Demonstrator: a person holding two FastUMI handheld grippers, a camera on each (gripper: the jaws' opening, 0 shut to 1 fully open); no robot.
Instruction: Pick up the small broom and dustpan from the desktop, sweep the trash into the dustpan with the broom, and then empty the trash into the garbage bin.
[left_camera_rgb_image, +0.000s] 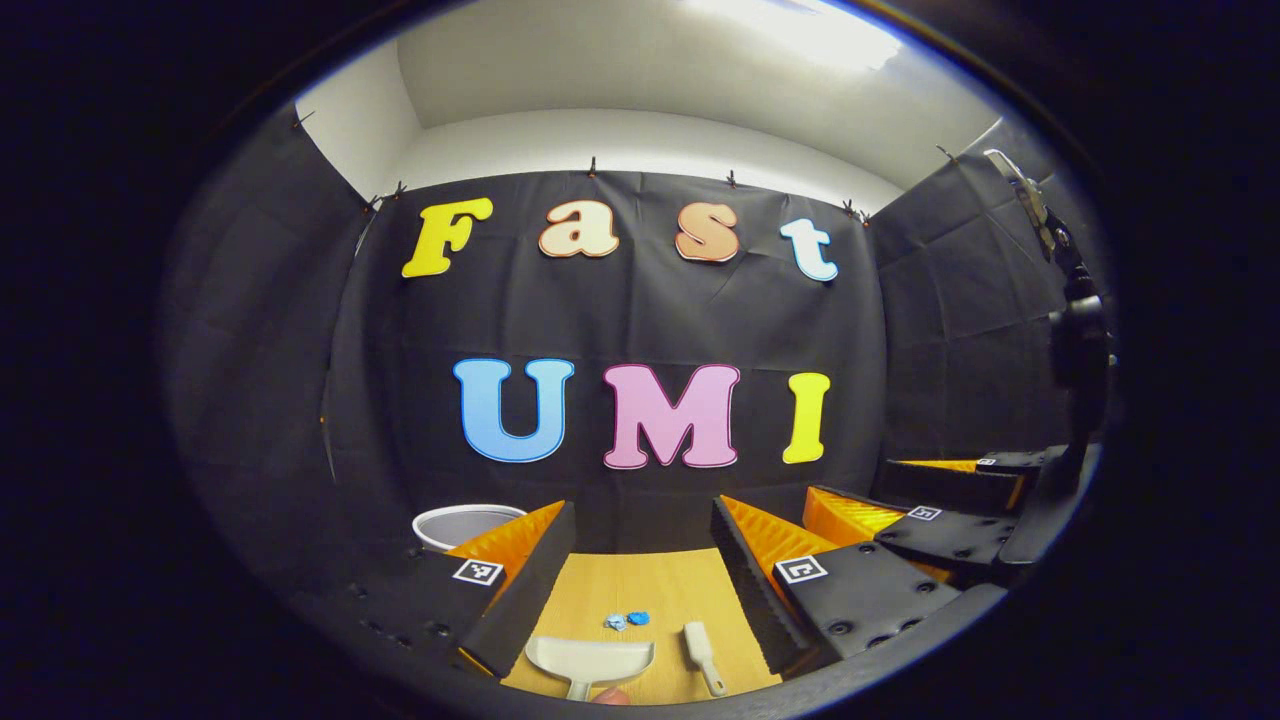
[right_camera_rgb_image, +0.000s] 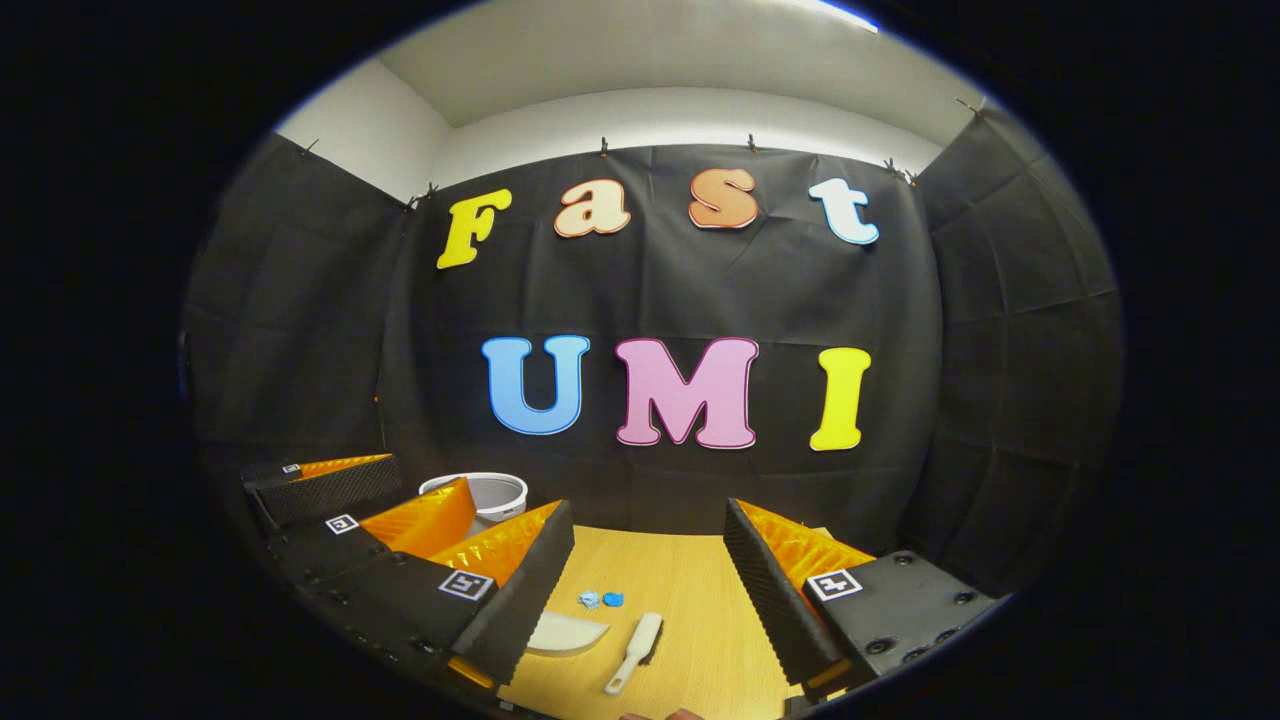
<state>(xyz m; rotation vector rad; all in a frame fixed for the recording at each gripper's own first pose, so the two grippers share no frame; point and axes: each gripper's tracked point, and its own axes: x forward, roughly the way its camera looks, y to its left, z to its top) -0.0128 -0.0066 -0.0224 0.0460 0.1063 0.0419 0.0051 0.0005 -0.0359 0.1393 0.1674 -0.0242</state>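
Desktop (left_camera_rgb_image: 650, 590): dustpan (left_camera_rgb_image: 590, 660) between left tool's (left_camera_rgb_image: 640, 590) fingers.

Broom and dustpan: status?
Both tongs open, holding nothing. Broom and dustpan flat on desk, untouched. Blue trash just beyond them. Bin far left. Nothing blocking.

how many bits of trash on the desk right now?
2. Two blue trash scraps side by side on the desk: a paler one and a brighter one, beyond the dustpan and left of the broom. More may be hidden.
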